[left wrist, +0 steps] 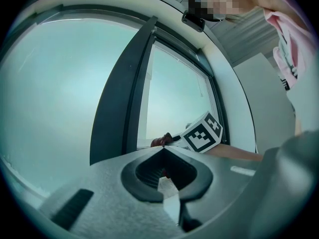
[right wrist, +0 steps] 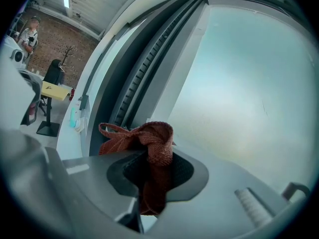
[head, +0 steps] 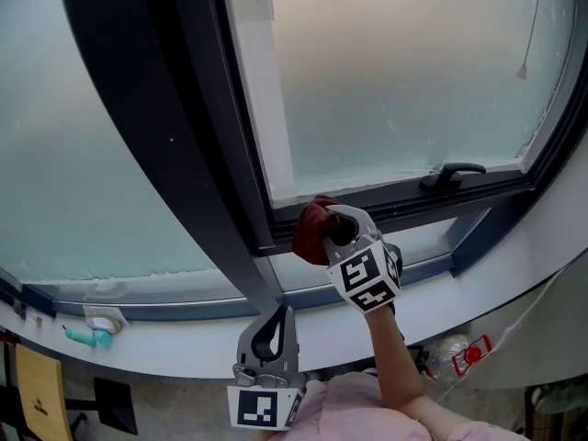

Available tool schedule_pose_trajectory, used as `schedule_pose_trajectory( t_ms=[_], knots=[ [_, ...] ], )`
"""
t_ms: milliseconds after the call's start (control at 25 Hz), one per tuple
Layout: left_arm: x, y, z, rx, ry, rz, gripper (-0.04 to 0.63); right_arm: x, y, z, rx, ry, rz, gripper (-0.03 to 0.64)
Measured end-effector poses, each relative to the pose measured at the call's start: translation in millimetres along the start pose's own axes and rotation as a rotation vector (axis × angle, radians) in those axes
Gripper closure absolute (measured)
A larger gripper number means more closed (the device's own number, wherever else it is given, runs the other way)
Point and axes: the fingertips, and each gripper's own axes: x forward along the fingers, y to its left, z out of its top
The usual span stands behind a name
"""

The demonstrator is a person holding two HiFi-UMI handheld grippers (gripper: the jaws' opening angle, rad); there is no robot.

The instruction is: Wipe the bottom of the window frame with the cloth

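Observation:
My right gripper [head: 329,225] is shut on a dark red cloth [head: 310,231] and holds it against the bottom rail of the dark window frame [head: 404,205], near its left corner. In the right gripper view the bunched cloth [right wrist: 149,143] fills the space between the jaws, with the frame's channel [right wrist: 134,88] running away behind it. My left gripper [head: 273,324] hangs low by the white sill [head: 184,338], jaws together with nothing in them. The left gripper view shows the right gripper's marker cube [left wrist: 203,132] and a bit of cloth [left wrist: 160,141] at the frame.
A black window handle [head: 450,175] sits on the bottom rail to the right of the cloth. A wide dark mullion [head: 175,127] slants down the left of the pane. A small teal object [head: 90,336] lies on the sill at far left. A plastic bottle [head: 455,355] lies below the sill.

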Motion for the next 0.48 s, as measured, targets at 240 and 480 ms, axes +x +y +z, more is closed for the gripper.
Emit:
schedule_pose_trajectory(
  t_ms=[240,480],
  knots=[
    [0.5,-2.7,0.8,0.001,0.0,-0.007,0.598,-3.8,-6.5,-4.5,0.008,0.007,-0.014,0.552],
    [1.3,-5.0,0.9,-0.001,0.001,-0.01,0.598,-8.6,-15.5,-10.5,0.025,0.01,-0.032,0.551]
  ],
)
